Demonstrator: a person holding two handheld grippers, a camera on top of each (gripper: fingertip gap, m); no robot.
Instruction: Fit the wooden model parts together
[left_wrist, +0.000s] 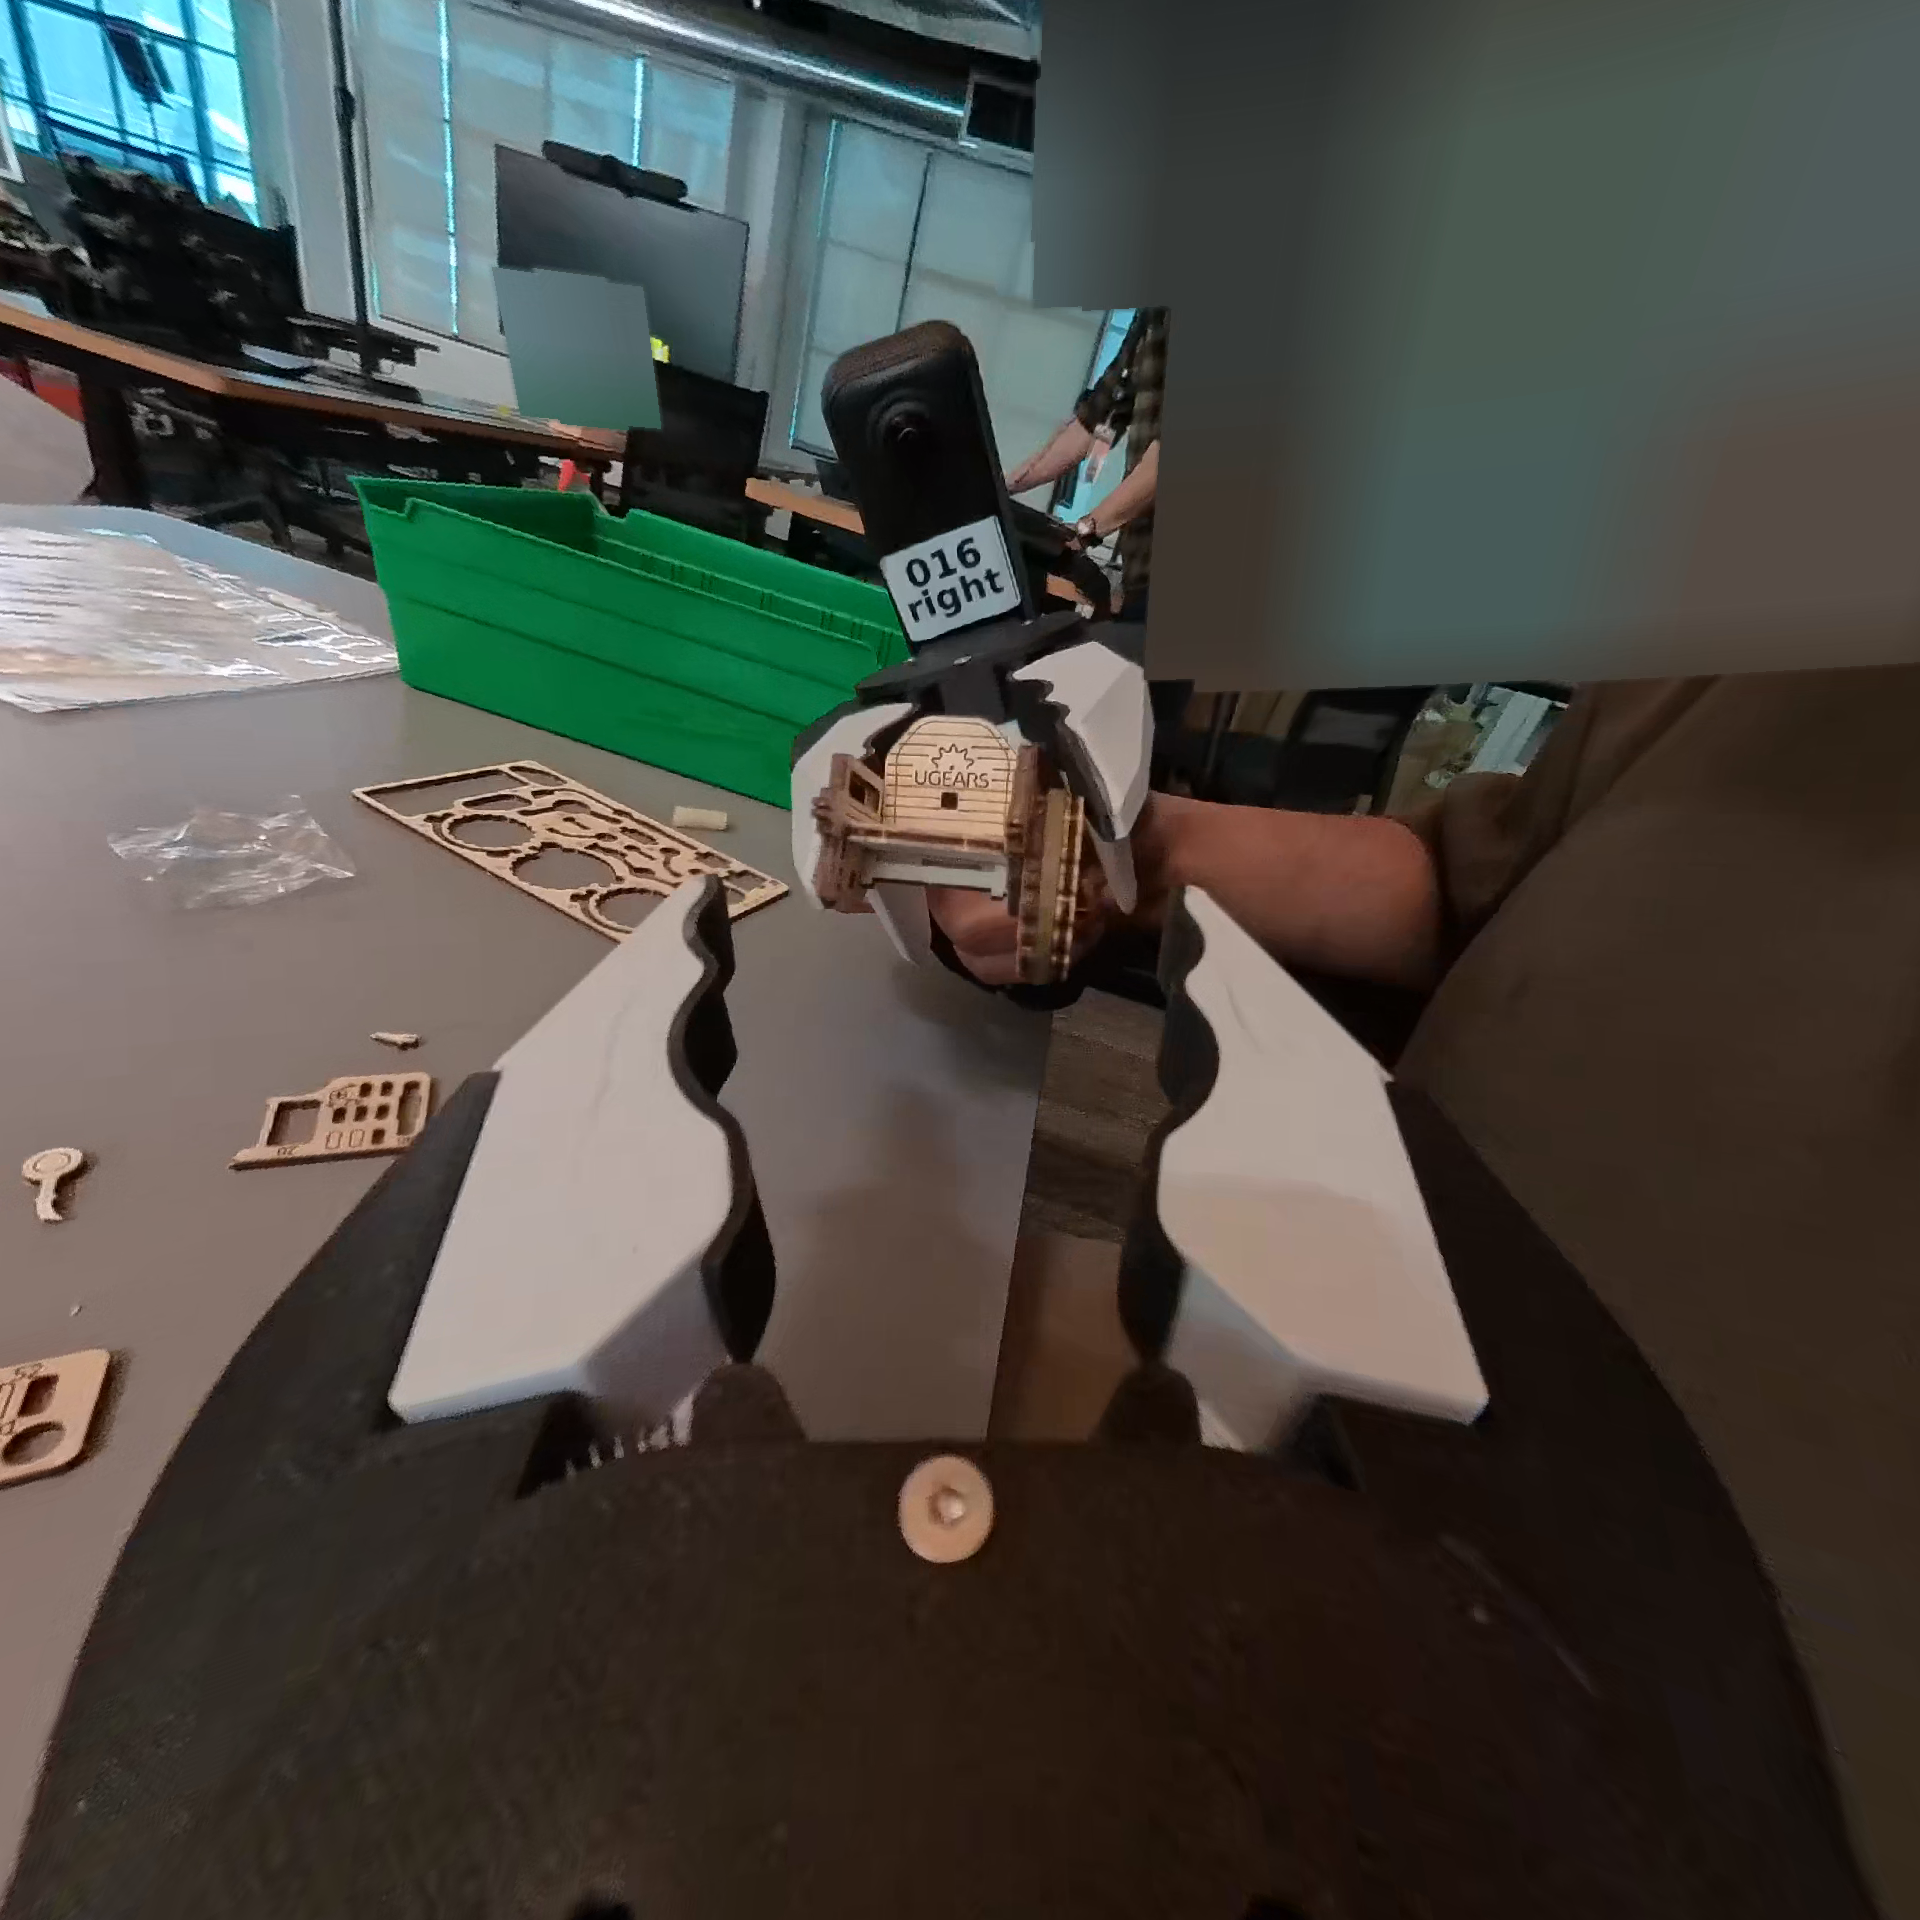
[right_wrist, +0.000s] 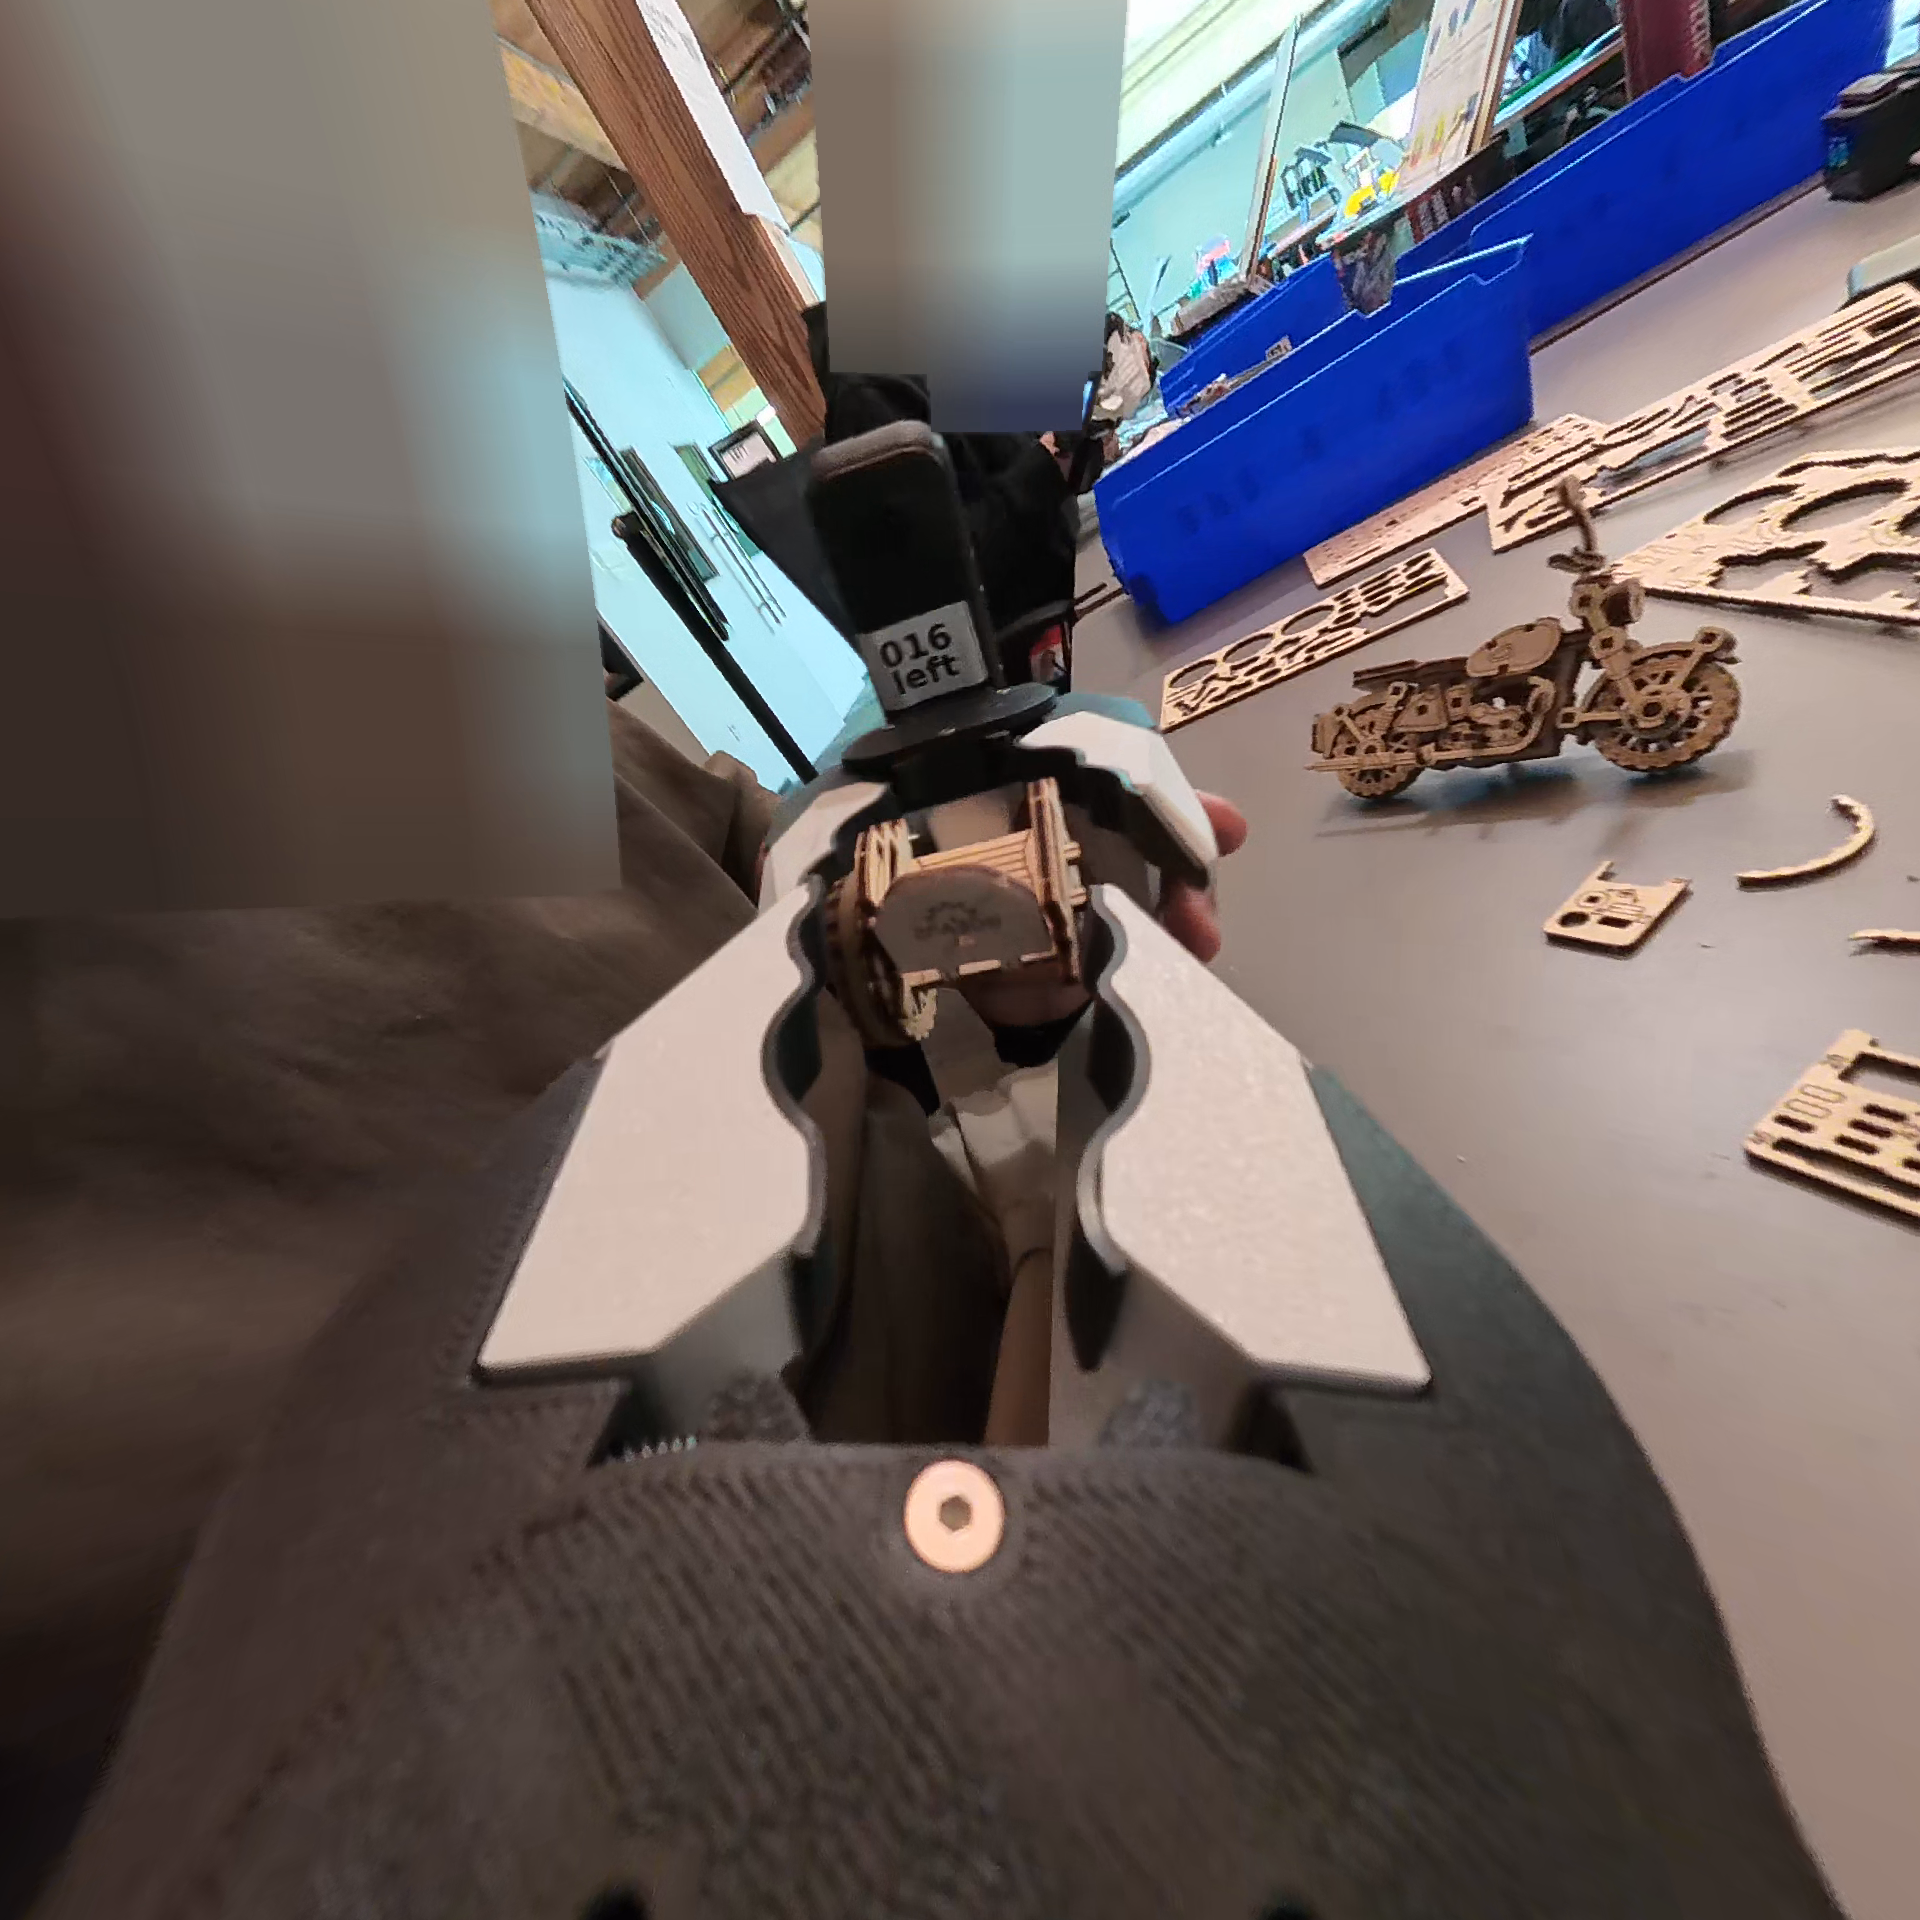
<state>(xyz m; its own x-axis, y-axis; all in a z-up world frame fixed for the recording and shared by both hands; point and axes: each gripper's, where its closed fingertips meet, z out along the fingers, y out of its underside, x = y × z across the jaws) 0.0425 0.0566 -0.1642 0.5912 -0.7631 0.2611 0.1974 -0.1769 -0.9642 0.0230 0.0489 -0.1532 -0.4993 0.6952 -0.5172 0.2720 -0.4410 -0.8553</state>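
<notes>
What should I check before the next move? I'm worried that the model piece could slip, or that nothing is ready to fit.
1. Right claw grip on the wooden sub-assembly: ok, jaws shut on both its sides.
2. Sub-assembly off the table: ok, held in the air.
3. Left claw carrying a mating part: not ok, open and empty.
4. Loose parts in view: ok, small cut pieces lie on the table to the left of the left claw.
5. Which joint comes next: cannot tell.
</notes>
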